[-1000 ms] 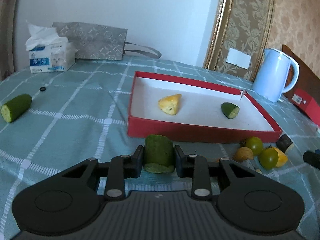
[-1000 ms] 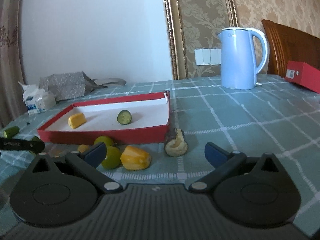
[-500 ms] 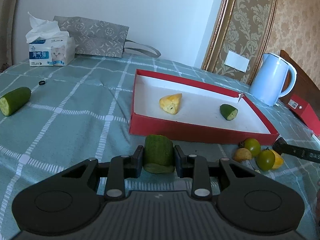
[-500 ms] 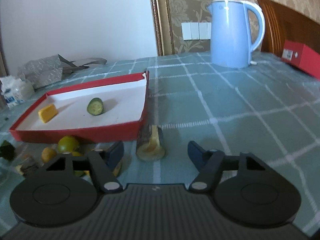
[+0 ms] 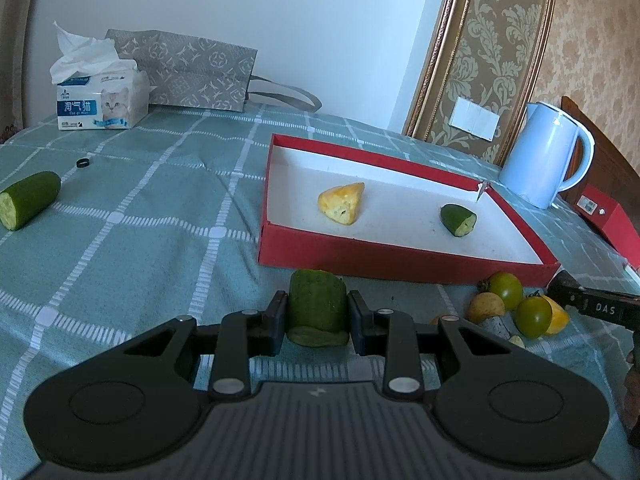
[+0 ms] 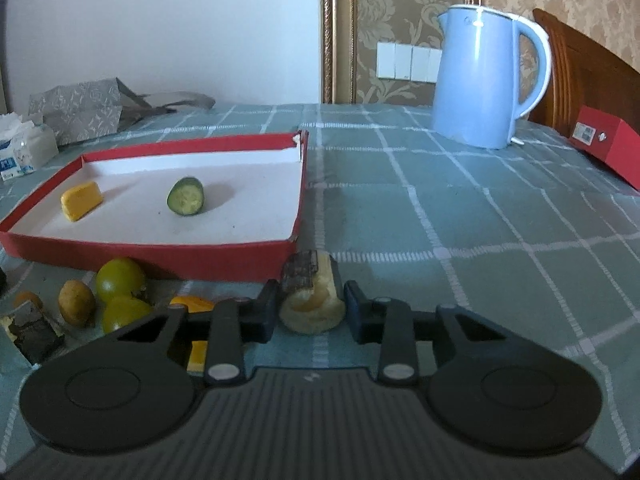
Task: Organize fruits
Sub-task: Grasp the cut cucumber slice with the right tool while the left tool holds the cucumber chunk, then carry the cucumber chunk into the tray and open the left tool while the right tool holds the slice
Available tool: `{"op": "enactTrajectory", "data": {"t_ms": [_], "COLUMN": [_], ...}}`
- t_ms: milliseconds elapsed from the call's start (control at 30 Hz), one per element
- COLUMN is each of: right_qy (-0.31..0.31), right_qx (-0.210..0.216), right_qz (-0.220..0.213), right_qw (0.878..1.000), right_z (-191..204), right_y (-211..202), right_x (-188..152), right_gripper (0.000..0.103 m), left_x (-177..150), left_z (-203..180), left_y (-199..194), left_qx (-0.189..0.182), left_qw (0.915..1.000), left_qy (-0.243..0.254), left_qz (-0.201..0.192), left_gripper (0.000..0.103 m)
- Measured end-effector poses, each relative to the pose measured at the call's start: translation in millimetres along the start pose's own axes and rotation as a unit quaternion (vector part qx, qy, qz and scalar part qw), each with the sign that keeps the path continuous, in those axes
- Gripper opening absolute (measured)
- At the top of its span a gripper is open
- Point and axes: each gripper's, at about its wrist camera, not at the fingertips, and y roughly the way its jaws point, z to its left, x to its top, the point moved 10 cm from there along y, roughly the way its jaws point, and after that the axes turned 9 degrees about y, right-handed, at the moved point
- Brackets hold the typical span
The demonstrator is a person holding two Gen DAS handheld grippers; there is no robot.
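Note:
My left gripper (image 5: 318,316) is shut on a stubby green cucumber piece (image 5: 317,300), just in front of the red tray (image 5: 400,258). Inside the tray lie a yellow fruit chunk (image 5: 342,208) and a cucumber end (image 5: 458,220). My right gripper (image 6: 310,310) is closing on a peeled banana piece (image 6: 314,308) with dark skin, at the tray's near right corner (image 6: 294,248); both pads touch its sides. Small green tomatoes (image 6: 120,280) and yellow bits (image 6: 76,302) lie left of it. One more cucumber half (image 5: 28,200) rests far left on the cloth.
A blue kettle (image 6: 480,80) and a red box (image 6: 608,144) stand at the back right. A tissue box (image 5: 100,100) and a grey patterned bag (image 5: 188,72) sit at the back left. A small black ring (image 5: 83,163) lies on the checked green tablecloth.
My right gripper moved forward to the banana piece and its jaws went from wide open to closed on it. The left gripper kept still, holding the cucumber piece.

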Motion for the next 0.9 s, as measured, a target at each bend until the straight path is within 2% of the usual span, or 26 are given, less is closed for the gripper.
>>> {"op": "enactTrajectory", "data": {"t_ms": [200,433,600,900], "right_qy": [-0.003,-0.005,0.001,0.005], "right_qx": [0.0,0.001,0.004,0.007], "right_qz": [-0.027,-0.042,-0.042,-0.05], "right_qw": [1.0,0.999,0.999,0.999], "right_z": [1,2,1,1], "right_y": [-9,-14,-15,-19], "right_x": [6,8,8,9], "right_gripper": [0.033,0.033,0.033,0.033], "left_x": [1,5,18,45], "left_z": [-1,2,1,-6], "left_y": [-2,-7,-11,2], "left_qx": [0.007,0.034,0.057,0.059], "left_qw": [0.9999,0.9993,0.9976,0.9967], "left_qy": [0.009,0.014,0.038,0.054], "left_qz": [-0.004,-0.008,-0.012,-0.013], "left_gripper": [0.031,0.031,0.031,0.031]}}
